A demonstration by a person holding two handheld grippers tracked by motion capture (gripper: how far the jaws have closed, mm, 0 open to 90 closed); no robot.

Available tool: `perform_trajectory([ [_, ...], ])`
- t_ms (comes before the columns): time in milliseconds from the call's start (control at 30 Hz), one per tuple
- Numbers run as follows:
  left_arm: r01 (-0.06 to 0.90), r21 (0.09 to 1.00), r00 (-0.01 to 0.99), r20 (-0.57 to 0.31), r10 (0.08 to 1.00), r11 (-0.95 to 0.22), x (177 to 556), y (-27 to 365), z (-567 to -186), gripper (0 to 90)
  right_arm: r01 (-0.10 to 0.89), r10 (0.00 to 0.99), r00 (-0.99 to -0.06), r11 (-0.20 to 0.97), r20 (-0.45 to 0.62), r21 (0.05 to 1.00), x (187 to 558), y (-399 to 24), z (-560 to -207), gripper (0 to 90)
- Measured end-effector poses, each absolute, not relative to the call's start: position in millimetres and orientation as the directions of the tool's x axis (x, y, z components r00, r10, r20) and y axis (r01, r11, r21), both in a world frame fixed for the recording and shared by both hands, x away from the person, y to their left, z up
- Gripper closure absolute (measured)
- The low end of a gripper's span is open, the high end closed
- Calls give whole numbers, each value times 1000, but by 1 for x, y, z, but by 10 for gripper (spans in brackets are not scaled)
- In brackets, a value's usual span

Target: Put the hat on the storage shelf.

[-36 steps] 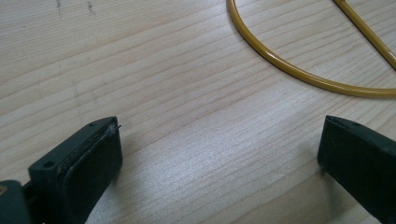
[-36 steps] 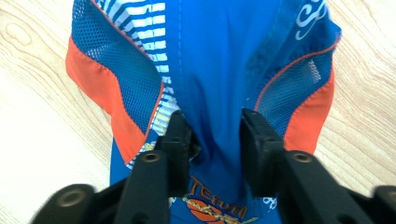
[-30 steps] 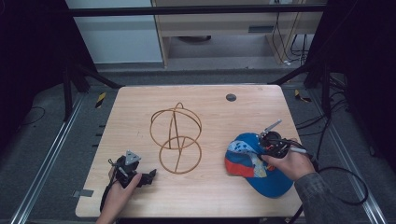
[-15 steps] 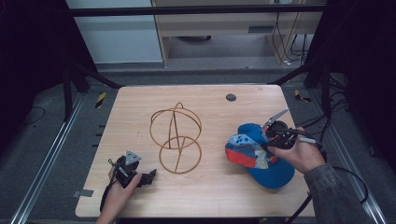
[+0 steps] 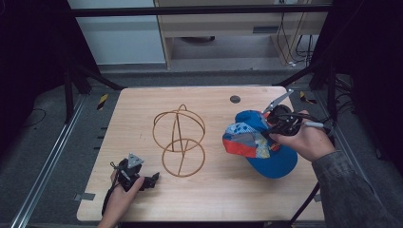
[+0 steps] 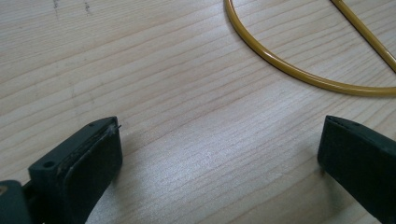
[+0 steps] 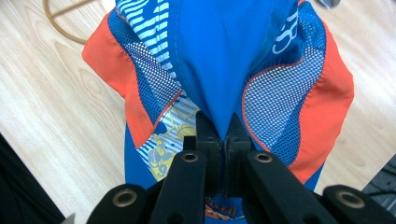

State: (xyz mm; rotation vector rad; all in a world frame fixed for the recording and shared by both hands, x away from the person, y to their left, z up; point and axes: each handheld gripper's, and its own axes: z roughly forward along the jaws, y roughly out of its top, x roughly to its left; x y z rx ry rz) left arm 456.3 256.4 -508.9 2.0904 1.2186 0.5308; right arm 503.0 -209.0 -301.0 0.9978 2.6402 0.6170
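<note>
A blue cap [image 5: 259, 145] with orange and patterned mesh panels hangs tilted over the right side of the wooden table [image 5: 223, 190]. My right gripper [image 5: 276, 124] is shut on it. In the right gripper view the jaws [image 7: 223, 130] pinch a fold of the cap's blue fabric [image 7: 215, 56]. A gold wire stand [image 5: 179, 140] made of crossed hoops stands at the table's middle. My left gripper [image 5: 152, 179] rests low at the front left, open, with bare wood between its jaws [image 6: 219, 154] and the stand's base hoop [image 6: 299, 72] just ahead.
A small dark round disc [image 5: 235, 99] sits near the table's far edge. Black frame legs stand at both far corners. A yellow-and-black striped piece [image 5: 102, 101] lies on the floor at the left. The right gripper's cable [image 5: 304, 204] trails off the table's right front.
My right gripper has risen with the cap in it, lifting the cap and tilting it toward the stand. The left gripper has stayed where it was.
</note>
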Motion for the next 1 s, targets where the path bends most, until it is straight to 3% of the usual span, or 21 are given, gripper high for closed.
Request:
perform_trajectory([
  [767,607,710,490,19,872,-357,456,256,-509,0,402,603,-781,685,-162,607,504,-169,-209,889],
  [1000,607,709,491,20,871,-358,456,256,-509,0,364,579,-796,693,-179,622,505,-152,-196,890],
])
